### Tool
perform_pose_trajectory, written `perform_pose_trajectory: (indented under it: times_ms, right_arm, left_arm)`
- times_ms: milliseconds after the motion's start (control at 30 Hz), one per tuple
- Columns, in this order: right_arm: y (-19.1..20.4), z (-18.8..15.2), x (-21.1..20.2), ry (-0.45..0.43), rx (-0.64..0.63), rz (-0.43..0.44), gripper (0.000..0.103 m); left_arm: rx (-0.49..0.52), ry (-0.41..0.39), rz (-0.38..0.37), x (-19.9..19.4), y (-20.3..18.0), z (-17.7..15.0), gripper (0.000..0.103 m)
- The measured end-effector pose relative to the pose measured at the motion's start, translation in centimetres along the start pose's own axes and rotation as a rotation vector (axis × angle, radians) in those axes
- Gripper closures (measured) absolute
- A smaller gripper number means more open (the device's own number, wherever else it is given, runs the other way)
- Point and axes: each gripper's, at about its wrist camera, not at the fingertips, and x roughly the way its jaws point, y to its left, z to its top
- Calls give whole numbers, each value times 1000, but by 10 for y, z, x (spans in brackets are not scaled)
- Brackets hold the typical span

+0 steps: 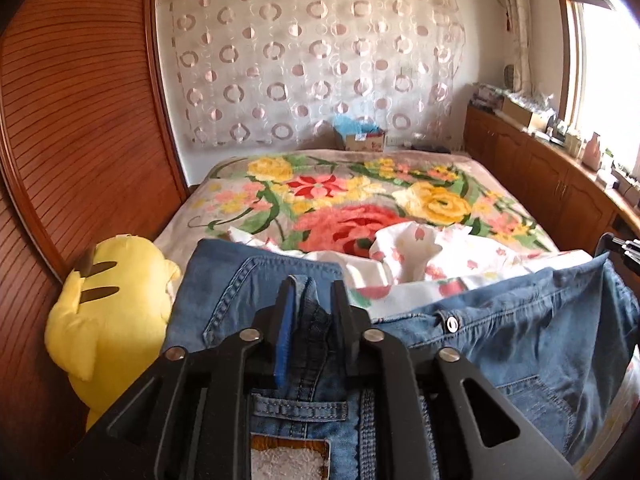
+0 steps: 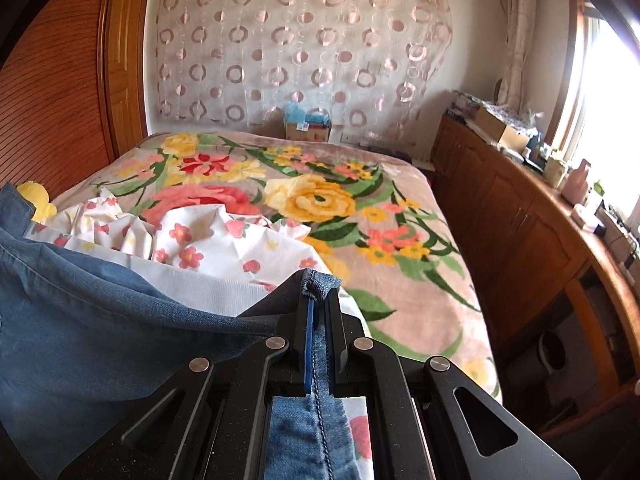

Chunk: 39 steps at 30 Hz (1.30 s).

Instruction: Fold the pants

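Observation:
The pants are blue denim jeans (image 1: 532, 332), held up by the waistband over the near end of the bed. My left gripper (image 1: 310, 292) is shut on the waistband near a belt loop. My right gripper (image 2: 318, 296) is shut on another part of the waistband edge; the jeans (image 2: 88, 320) hang away to its left. The right gripper's tip (image 1: 618, 246) also shows at the far right of the left wrist view. The legs hang below, out of sight.
A bed with a floral blanket (image 2: 360, 216) lies ahead, with a crumpled white flowered sheet (image 2: 192, 248) on its near end. A yellow plush toy (image 1: 108, 312) sits at the left by a wooden wardrobe (image 1: 80, 120). Wooden cabinets (image 2: 520, 216) with clutter run along the right under a window.

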Motion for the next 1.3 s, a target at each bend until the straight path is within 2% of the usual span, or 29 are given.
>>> perform_pose_trajectory:
  times_ms: [67, 133, 167, 200, 267, 300, 333, 367, 433, 600, 833, 1033, 1200, 1267, 1300]
  right_arm:
    - [-4, 5, -2, -1, 12, 7, 99]
    - [-5, 5, -5, -5, 20, 9, 99]
    - [-7, 7, -6, -7, 25, 11, 99]
    - [-11, 16, -8, -5, 27, 11, 96]
    - [-12, 18, -10, -8, 29, 10, 90]
    - [-12, 17, -13, -10, 27, 5, 85]
    - [-12, 16, -16, -14, 26, 2, 80]
    - [-12, 15, -19, -18, 30, 4, 76]
    - [-12, 11, -23, -19, 44, 10, 63]
    - [-16, 1, -38, -15, 66, 15, 56]
    - [-21, -23, -64, 45, 101, 31, 54]
    - [-31, -49, -61, 141, 147, 6, 54]
    - [-41, -52, -47, 208, 227, 59, 54]
    - [-42, -49, -44, 206, 234, 68, 68]
    - [-42, -47, -45, 206, 237, 73, 82]
  left_arm:
    - [12, -7, 13, -4, -2, -1, 73]
    - [16, -21, 20, -12, -3, -1, 58]
    - [21, -25, 19, -15, -4, -2, 55]
    - [31, -26, 9, -18, -6, -2, 54]
    - [58, -19, -29, -22, -14, -4, 44]
    - [70, -16, -48, -24, -19, -6, 34]
    - [87, -9, -70, -26, -26, -8, 28]
    - [106, -3, -89, -27, -33, -9, 26]
    - [135, 0, -120, -30, -48, -14, 25]
    - [150, 13, -201, -35, -79, -24, 25]
    - [200, 66, -308, -24, -122, -48, 25]
    - [244, 122, -351, -7, -138, -69, 25]
    - [238, 125, -364, -5, -138, -74, 25]
    - [238, 139, -366, -3, -140, -76, 25]
    - [236, 145, -368, -2, -140, -76, 25]
